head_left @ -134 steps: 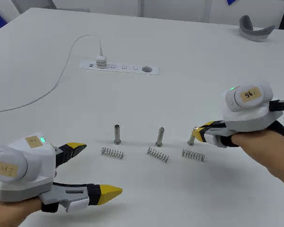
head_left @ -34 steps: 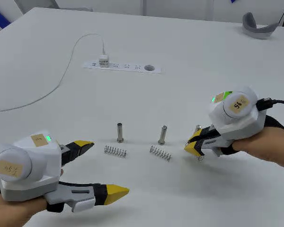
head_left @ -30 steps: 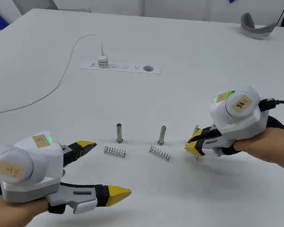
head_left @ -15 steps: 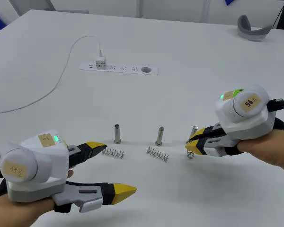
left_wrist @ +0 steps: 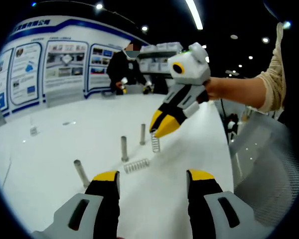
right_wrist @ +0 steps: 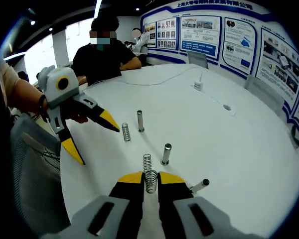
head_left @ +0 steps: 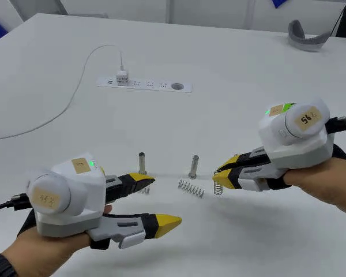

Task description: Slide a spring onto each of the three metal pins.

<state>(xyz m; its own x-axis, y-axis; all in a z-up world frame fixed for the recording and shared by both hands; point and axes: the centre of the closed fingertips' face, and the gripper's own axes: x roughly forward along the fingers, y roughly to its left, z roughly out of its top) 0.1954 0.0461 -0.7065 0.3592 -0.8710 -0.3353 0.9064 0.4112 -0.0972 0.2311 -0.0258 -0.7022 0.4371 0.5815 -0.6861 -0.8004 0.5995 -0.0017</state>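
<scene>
While right gripper (right_wrist: pixel 150 177) hovers, spring (right_wrist: pixel 150 183) pinched between fingers (right_wrist: pixel 131 178).

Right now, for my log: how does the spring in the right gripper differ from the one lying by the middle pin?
The held spring stands upright; the loose spring lies flat on the table. The held spring is pinched by the right gripper; the loose spring is untouched. Both are metal coils, neither on the middle pin.

Bare counter (head_left: pixel 248 98) in frame's upper right and lower middle gives passage; upright pins (head_left: pixel 193 166), loose spring (head_left: pixel 190 188) block centre; power strip (head_left: pixel 144 85) upper left.
</scene>
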